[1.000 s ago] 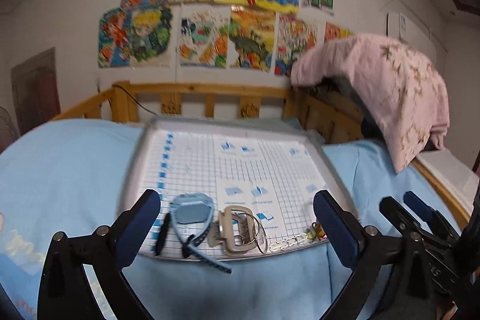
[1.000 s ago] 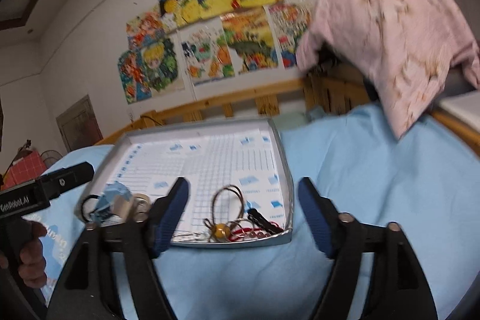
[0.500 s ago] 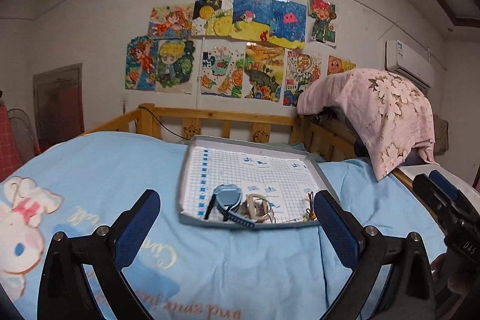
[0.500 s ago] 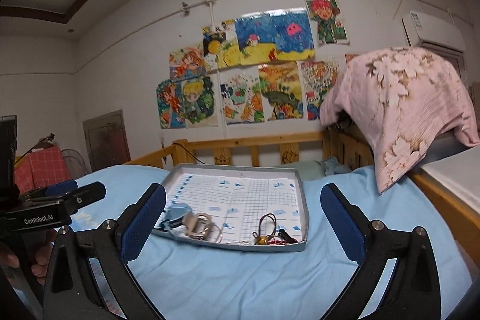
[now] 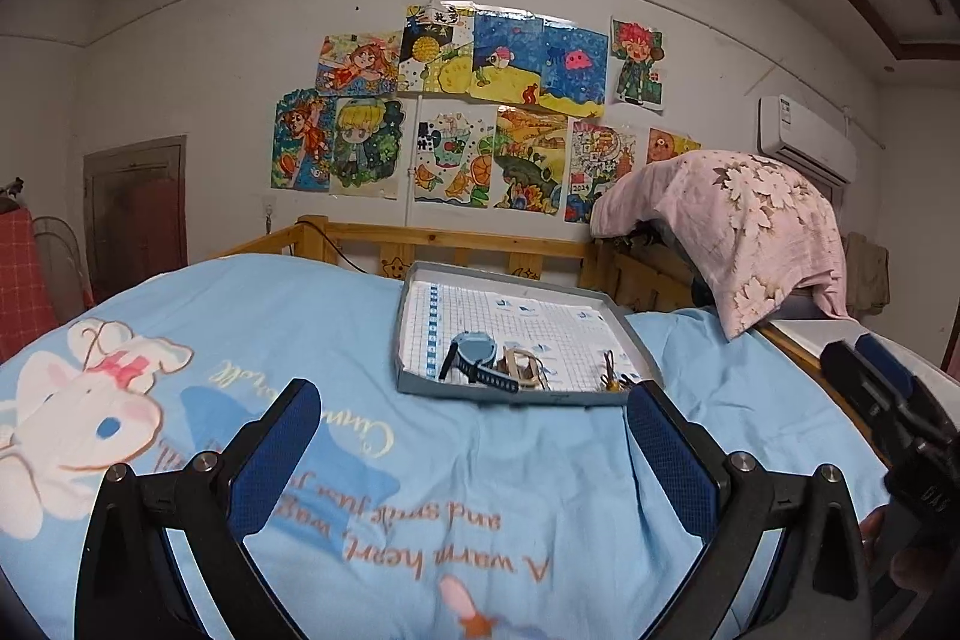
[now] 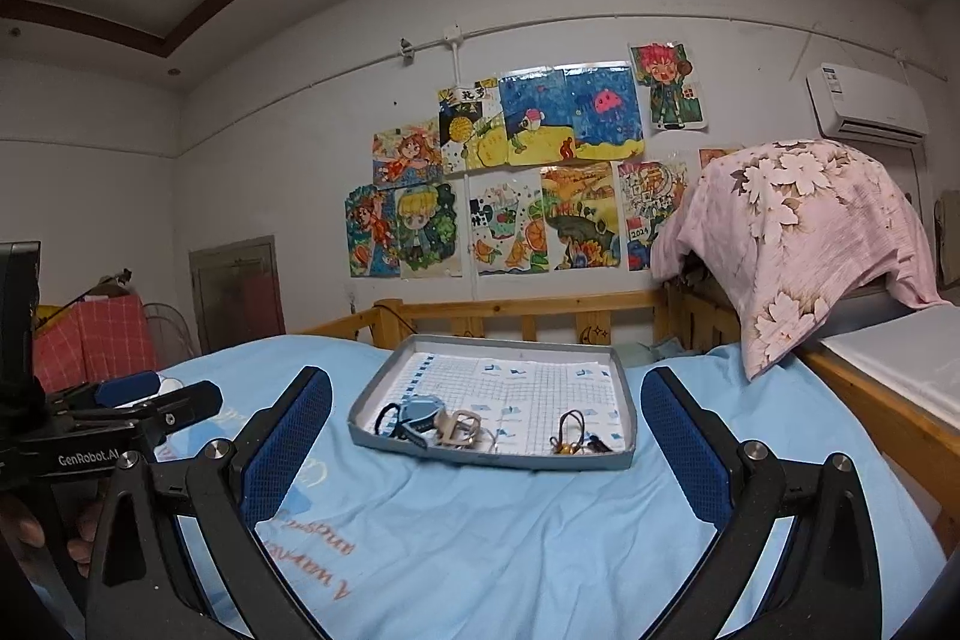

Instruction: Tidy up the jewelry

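A shallow grey tray (image 5: 414,382) (image 6: 360,430) lined with gridded paper lies on the blue bed. Along its near edge lie a blue watch (image 5: 477,349) (image 6: 420,412), a beige buckle piece (image 5: 521,367) (image 6: 459,427) and a small tangle of cords and beads (image 5: 611,376) (image 6: 570,439). My left gripper (image 5: 474,445) is open and empty, well back from the tray. My right gripper (image 6: 486,433) is open and empty, also back from the tray. Each gripper shows at the other view's edge: the right one (image 5: 888,412), the left one (image 6: 138,406).
The blue printed bedspread (image 5: 360,460) covers the bed. A wooden rail (image 5: 456,244) runs behind the tray. A pink floral blanket (image 5: 750,220) hangs over the frame at right. A white mattress edge (image 6: 888,364) is at far right. Drawings cover the wall.
Both grippers have pulled back and up from the tray, which now looks smaller and farther. The items in the tray have not moved.
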Motion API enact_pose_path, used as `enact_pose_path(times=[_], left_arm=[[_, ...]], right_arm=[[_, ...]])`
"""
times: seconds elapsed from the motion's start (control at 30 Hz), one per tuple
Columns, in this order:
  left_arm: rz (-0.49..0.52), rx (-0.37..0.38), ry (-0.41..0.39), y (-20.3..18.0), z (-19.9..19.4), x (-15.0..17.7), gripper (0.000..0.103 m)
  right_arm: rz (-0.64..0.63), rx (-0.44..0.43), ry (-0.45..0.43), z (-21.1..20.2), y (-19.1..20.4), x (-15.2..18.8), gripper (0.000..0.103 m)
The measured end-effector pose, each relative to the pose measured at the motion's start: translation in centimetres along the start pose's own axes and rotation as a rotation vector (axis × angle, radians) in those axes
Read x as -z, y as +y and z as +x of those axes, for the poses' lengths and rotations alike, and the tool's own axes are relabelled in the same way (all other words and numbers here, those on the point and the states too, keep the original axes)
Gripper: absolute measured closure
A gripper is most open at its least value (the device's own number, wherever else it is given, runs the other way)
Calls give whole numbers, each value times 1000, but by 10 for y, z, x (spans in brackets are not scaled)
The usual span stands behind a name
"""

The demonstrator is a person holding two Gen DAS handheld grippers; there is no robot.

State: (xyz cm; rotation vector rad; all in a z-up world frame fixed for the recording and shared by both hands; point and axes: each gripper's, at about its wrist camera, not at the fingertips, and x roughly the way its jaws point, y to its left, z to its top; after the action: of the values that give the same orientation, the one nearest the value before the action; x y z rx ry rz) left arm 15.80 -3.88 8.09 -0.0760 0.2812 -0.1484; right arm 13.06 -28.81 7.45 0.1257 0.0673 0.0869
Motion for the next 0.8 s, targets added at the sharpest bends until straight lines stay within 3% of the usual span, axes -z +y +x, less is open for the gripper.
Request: enact_pose_path(times=[0.43, 0.8], left_arm=[[59, -36, -29, 3, -48, 44, 0], [72, -75, -46, 12, -68, 68, 0]], right_arm=[[-8, 36, 2, -56, 13, 38, 2], [-18, 91, 74, -67, 15, 62, 2]])
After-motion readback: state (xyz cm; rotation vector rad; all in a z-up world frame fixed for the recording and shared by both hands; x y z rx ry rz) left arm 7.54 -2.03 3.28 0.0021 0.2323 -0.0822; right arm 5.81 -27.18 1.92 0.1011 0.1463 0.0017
